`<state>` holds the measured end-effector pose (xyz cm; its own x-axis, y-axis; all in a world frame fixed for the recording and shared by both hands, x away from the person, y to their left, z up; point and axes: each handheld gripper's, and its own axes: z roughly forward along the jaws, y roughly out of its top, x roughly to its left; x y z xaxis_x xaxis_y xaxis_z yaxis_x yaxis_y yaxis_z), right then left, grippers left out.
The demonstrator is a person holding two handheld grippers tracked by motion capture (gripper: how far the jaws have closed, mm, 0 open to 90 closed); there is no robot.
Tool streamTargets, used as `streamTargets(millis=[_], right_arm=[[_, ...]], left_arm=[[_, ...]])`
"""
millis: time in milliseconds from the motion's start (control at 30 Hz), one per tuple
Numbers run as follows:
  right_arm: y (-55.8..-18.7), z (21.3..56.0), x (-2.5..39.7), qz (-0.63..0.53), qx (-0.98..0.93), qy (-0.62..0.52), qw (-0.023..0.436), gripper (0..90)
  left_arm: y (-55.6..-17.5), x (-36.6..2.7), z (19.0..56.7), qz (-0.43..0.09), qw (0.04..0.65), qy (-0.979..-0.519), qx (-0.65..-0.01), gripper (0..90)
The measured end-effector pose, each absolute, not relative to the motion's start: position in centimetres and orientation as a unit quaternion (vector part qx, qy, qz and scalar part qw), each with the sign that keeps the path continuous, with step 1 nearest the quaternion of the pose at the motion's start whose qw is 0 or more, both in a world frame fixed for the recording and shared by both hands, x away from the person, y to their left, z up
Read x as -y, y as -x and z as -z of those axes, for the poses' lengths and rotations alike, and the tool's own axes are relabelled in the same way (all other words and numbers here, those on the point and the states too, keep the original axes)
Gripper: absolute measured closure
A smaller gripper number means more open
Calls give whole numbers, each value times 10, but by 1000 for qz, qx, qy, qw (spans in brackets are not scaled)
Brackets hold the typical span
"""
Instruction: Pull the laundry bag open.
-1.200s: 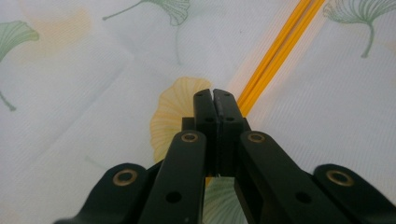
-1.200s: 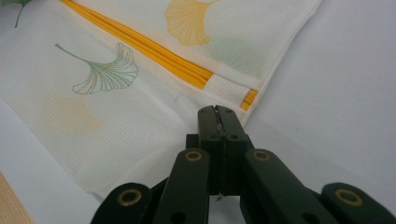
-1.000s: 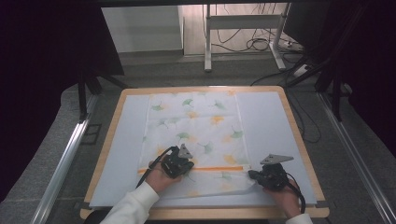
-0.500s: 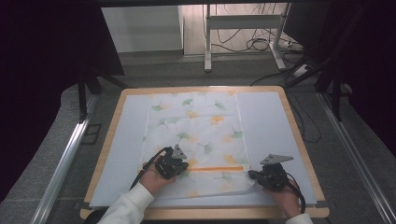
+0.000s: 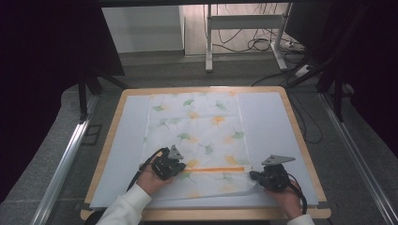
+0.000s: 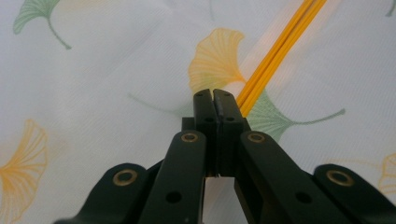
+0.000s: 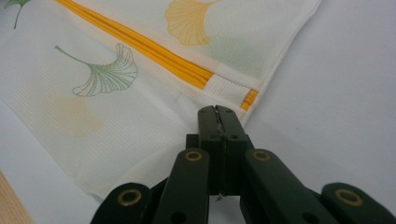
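A pale mat covers the wooden worktop point(image 5: 300, 140). The ginkgo-print cloth point(image 5: 197, 122) lies flat at centre, its near edge folded over. We judge folding underway: the left tool point(image 5: 174, 165) and right tool point(image 5: 256, 176), both pressed together, appear to pinch that edge. Next comes carrying it forward evenly.

Left claw slides left along the cloth

Over the last second the left claw point(image 5: 174, 163) has moved left and a little near across the leaf-print cloth point(image 5: 197, 126), off the orange stripe point(image 5: 220, 169), widening its gap from the right claw point(image 5: 256, 177); the sleeve has swung left too.
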<state>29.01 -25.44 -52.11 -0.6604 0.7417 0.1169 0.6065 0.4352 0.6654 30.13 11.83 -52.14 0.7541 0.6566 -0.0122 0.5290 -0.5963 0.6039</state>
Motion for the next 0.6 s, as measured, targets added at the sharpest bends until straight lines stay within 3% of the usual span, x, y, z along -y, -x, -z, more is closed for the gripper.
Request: streamTargets(millis=[600], right_arm=[[-290, 521, 254, -348, -843, -399, 97, 900]], left_arm=[[-299, -138, 522, -108, 298, -883, -347, 900]])
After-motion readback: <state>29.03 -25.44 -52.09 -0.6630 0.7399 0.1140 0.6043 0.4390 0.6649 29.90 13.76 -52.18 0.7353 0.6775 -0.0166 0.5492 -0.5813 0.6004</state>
